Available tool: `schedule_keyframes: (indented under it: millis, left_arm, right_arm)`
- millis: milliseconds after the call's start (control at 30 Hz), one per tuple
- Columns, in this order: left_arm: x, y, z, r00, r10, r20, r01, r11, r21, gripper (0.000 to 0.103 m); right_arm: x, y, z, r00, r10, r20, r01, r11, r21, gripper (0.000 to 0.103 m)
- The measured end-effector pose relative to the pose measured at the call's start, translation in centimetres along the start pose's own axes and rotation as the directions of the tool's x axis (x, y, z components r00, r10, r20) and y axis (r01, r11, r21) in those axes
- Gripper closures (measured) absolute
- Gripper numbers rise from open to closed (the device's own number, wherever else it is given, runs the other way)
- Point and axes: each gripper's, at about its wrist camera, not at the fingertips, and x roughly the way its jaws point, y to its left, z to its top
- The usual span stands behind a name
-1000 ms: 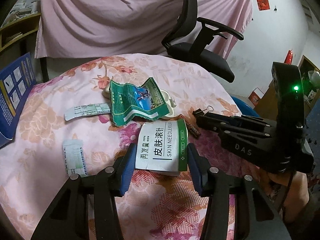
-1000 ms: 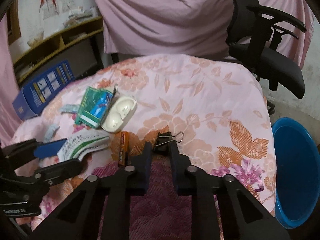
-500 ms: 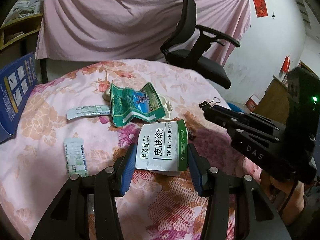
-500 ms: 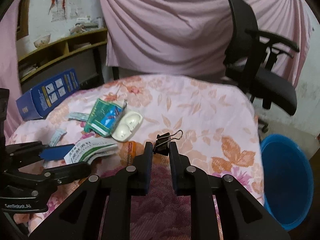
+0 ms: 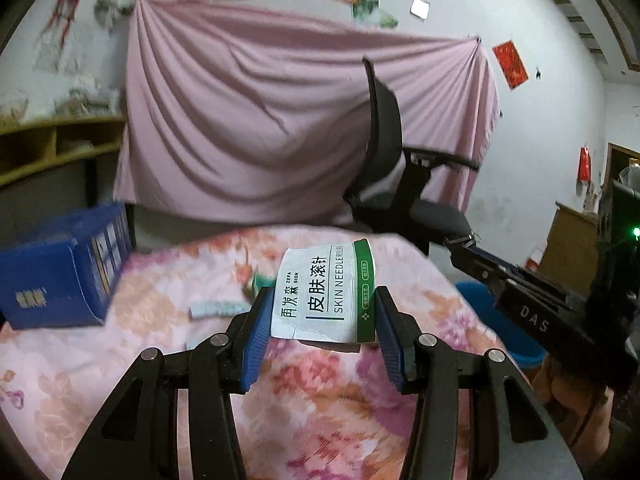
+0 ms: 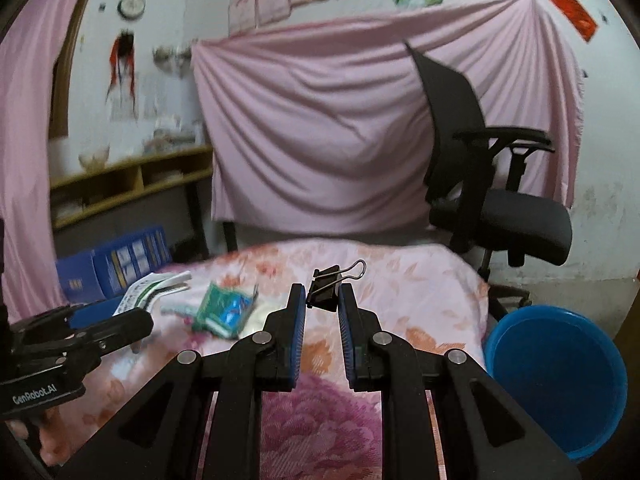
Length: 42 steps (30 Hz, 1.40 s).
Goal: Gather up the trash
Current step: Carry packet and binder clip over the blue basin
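Two grippers up in the air here, each with a bit of trash pinched in it, over a table with a pink flowery cloth [image 6: 420,292].

Biggest thing in the room is the pink sheet [image 6: 340,128] hung across the back wall, with a black office chair [image 6: 480,184] parked in front of it at the far side of the table. On the floor to the right of the table there's a blue basin [image 6: 556,380], round and open on top. Over on the left end of the table sits a blue box [image 5: 68,272], kind of blurry.

The left gripper [image 5: 320,312] is clamped on a white and green packet [image 5: 324,292] that says "SKIN NEEDLE ROLLER". The blue pads squeeze it from both sides and it's lifted clear of the cloth, sticking out past the fingertips. In the right wrist view you can see the same packet edge-on, poking out of that gripper at the left.

The right gripper [image 6: 322,304] is squeezed nearly all the way together on a black binder clip [image 6: 326,286], held right at the fingertips and off the table, with its wire handle sticking up to the right.

Still lying on the cloth: a crumpled green wrapper [image 6: 224,312] with something white just beside it, too blurred to make out, and a small pale strip [image 5: 214,309] near it.
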Motion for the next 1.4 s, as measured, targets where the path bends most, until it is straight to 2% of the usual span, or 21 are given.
schedule_keyframes:
  millis: [200,267,367,567,700,933,1067,1200,1400]
  left_arm:
    - [-1.1,-2.8,1.4,0.992,-0.005,0.126,0.002,1.000,0.031,0.059]
    - [-1.3,-3.6,2.2,0.986,-0.030,0.167,0.027,0.999,0.017,0.059]
    - [-1.4,-5.8,3.5,0.976,-0.064,0.210,0.054,0.997,0.053,0.059]
    - [0.1,-10.0,6.1,0.962,-0.146,0.228,0.122,0.985,0.119,0.059]
    - [1.9,-13.4,7.2,0.955,-0.209,0.208,0.180,0.972,0.150,0.059]
    - [5.6,-19.0,7.7,0.950,-0.286,0.126,0.261,0.948,0.184,0.059]
    - [8.6,-21.2,7.4,0.952,-0.304,0.027,0.294,0.937,0.191,0.059]
    - [11.4,-22.4,6.9,0.946,-0.310,-0.092,0.322,0.932,0.169,0.059]
    - [15.2,-23.6,5.4,0.914,-0.298,-0.275,0.343,0.930,0.134,0.059]
  right_arm:
    - [-2.8,-1.9,0.4,0.990,-0.024,0.141,0.010,0.996,0.093,0.088]
    - [-3.8,-2.7,0.9,0.983,-0.046,0.177,0.025,0.993,0.117,0.088]
    - [-5.4,-3.8,1.7,0.968,-0.099,0.230,0.071,0.990,0.124,0.088]
    - [-9.2,-7.9,3.5,0.918,-0.225,0.326,0.166,0.966,0.197,0.088]
    - [-10.4,-11.3,3.8,0.910,-0.293,0.294,0.216,0.939,0.268,0.088]
    - [-10.4,-16.5,2.7,0.921,-0.361,0.144,0.290,0.884,0.367,0.088]
    - [-9.8,-18.7,1.5,0.929,-0.362,0.074,0.301,0.857,0.417,0.088]
    - [-9.5,-20.5,0.4,0.934,-0.356,0.022,0.302,0.822,0.483,0.088]
    - [-9.5,-21.5,-0.3,0.936,-0.353,-0.021,0.313,0.801,0.509,0.087]
